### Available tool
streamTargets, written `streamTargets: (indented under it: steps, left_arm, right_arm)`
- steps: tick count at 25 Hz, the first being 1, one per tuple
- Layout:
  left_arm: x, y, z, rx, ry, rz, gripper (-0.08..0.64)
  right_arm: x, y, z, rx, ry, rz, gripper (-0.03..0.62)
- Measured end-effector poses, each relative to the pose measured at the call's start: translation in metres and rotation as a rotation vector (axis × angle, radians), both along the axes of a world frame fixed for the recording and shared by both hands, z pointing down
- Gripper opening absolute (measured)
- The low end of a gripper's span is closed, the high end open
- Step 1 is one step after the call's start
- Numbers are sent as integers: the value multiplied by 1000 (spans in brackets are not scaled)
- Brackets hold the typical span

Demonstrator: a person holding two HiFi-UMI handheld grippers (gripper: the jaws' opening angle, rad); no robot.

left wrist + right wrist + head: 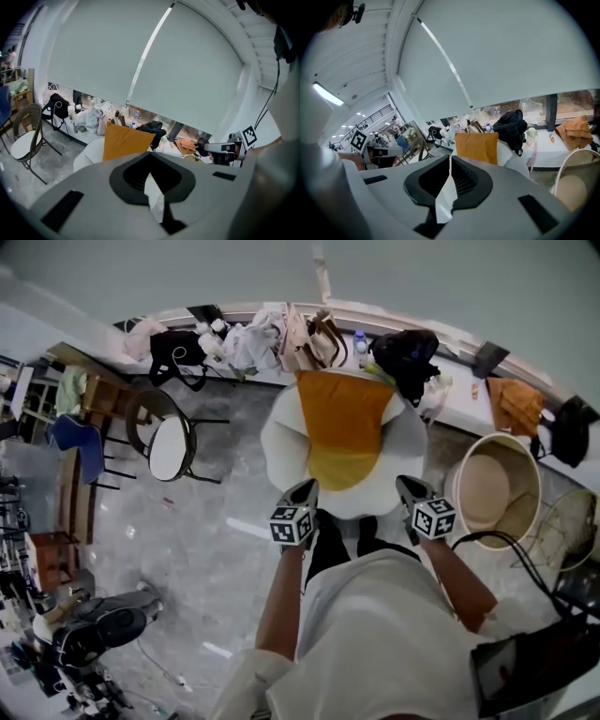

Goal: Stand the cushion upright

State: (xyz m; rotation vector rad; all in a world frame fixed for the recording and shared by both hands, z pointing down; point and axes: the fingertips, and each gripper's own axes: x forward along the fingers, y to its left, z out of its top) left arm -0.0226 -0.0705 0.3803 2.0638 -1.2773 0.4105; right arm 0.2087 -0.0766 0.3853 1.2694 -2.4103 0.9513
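An orange square cushion (345, 427) stands on edge on a white petal-shaped seat (281, 442), leaning back towards the window ledge. It also shows upright in the left gripper view (124, 140) and in the right gripper view (476, 146). My left gripper (305, 491) and right gripper (405, 486) hover side by side over the seat's near rim, short of the cushion and apart from it. Both are shut, in the left gripper view (151, 154) and the right one (450, 158). Only a white sliver shows through each slit.
A black bag (408, 357) sits on the cluttered window ledge (281, 334) just behind the seat. A round-backed chair (171, 448) stands to the left. A large pale tub (497, 488) stands to the right, with a wire basket (567, 531) beyond it.
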Motion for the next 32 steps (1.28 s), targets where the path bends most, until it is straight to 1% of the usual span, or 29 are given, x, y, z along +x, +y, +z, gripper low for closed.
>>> streamTargets:
  steps: [2, 4, 7, 10, 12, 15, 19, 23, 27, 29, 32]
  left_arm:
    - [-5, 11, -8, 0, 7, -18, 2]
    - [-13, 19, -18, 5, 2, -21, 2]
    - [-24, 26, -34, 38, 0, 13, 2]
    - [-40, 36, -42, 63, -13, 69, 2]
    - [-49, 43, -43, 66, -16, 104, 2]
    - [-65, 58, -44, 64, -5, 142, 2]
    - [-90, 81, -50, 80, -3, 201, 2]
    - [-109, 95, -58, 104, 22, 247, 2]
    - [-126, 107, -71, 160, 36, 299, 2]
    - [-131, 109, -76, 176, 47, 321, 2]
    - [-133, 110, -82, 176, 72, 354, 2]
  right_arm:
    - [-4, 8, -12, 23, 11, -7, 38]
    - [-10, 12, -30, 71, 30, -19, 38]
    - [-24, 17, -52, 129, 60, -34, 38]
    - [-40, 25, -63, 159, 71, -21, 40]
    - [-47, 33, -66, 167, 79, 9, 40]
    - [-56, 49, -67, 162, 90, 82, 40]
    - [-79, 76, -74, 171, 85, 151, 40]
    - [-104, 97, -75, 187, 93, 158, 40]
    - [-124, 121, -73, 178, 113, 169, 40]
    - [-128, 130, -76, 182, 124, 179, 40]
    - [-127, 139, -81, 184, 139, 209, 38]
